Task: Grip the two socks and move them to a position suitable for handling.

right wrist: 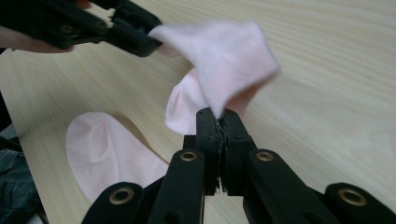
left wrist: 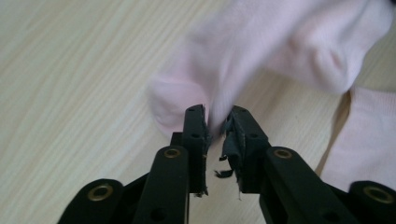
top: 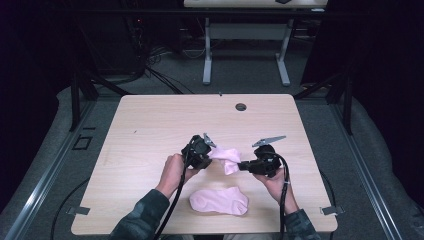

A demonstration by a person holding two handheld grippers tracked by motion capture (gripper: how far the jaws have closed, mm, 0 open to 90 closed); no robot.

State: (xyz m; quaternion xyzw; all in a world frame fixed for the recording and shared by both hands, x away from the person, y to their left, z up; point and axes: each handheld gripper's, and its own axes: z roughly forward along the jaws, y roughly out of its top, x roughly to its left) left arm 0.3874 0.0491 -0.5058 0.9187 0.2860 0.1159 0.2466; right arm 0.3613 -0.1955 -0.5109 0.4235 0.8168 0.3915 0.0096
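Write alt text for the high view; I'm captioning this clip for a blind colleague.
Seen from above, a person holds a pink sock stretched between two hand-held tools over a light wooden table: the left tool and the right tool each grip one end. A second pink sock lies flat near the table's front edge.

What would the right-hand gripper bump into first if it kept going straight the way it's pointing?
The right gripper already pinches the pink sock. Past that, the left gripper holding the sock's other end seems next in line, though depth is hard to judge.
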